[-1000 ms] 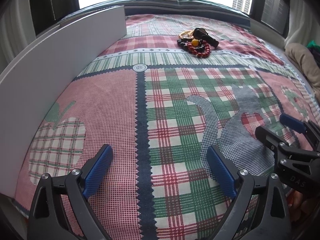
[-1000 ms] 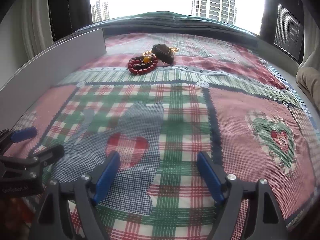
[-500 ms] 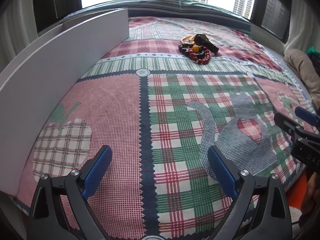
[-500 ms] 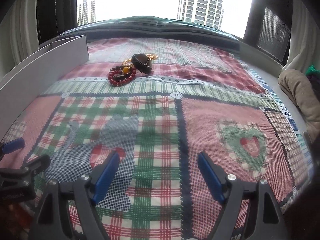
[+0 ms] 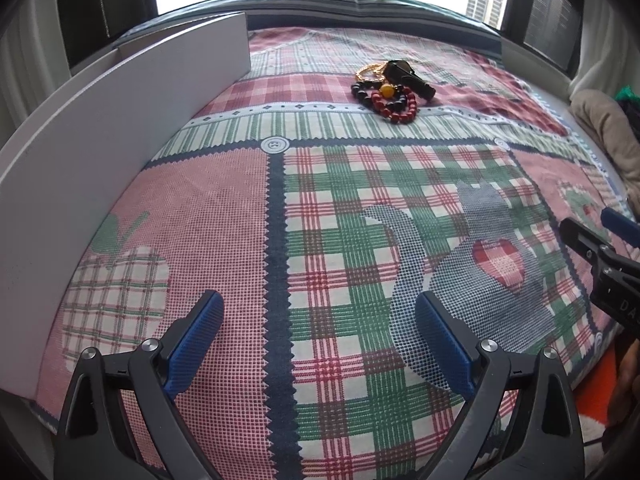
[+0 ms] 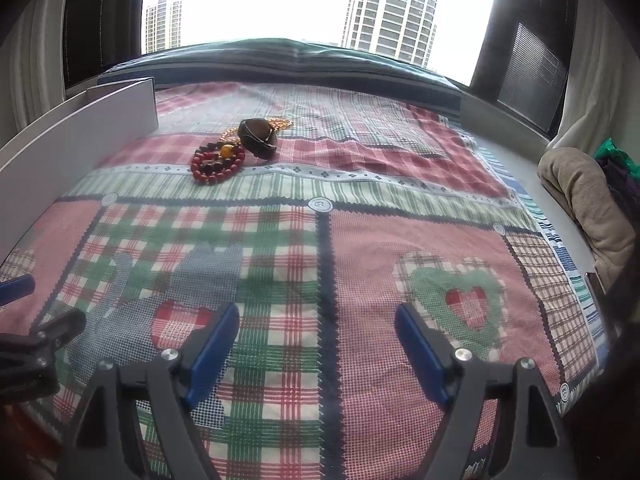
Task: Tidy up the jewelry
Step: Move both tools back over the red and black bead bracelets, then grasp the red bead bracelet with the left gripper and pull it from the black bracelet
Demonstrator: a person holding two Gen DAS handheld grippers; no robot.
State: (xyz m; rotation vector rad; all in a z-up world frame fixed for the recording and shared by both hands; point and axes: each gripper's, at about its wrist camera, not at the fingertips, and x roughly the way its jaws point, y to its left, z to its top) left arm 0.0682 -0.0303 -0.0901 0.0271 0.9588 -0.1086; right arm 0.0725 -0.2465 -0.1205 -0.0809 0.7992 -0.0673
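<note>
Left gripper (image 5: 316, 344) and right gripper (image 6: 316, 344) both spread wide, empty. Tangled bracelets (image 5: 394, 100) at 12 o'clock: snag risk, several lifting together.

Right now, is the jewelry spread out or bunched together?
Bunched together. The red bead bracelet, gold chain and dark brown pendant lie touching in one small heap on the patchwork cloth.

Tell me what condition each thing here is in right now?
Left tongs: open, empty.
Right tongs: open, empty.
Red bead bracelet: lying coiled on the quilt.
Gold chain: heaped, touching the bracelet.
Dark stone pendant: resting on the pile.
</note>
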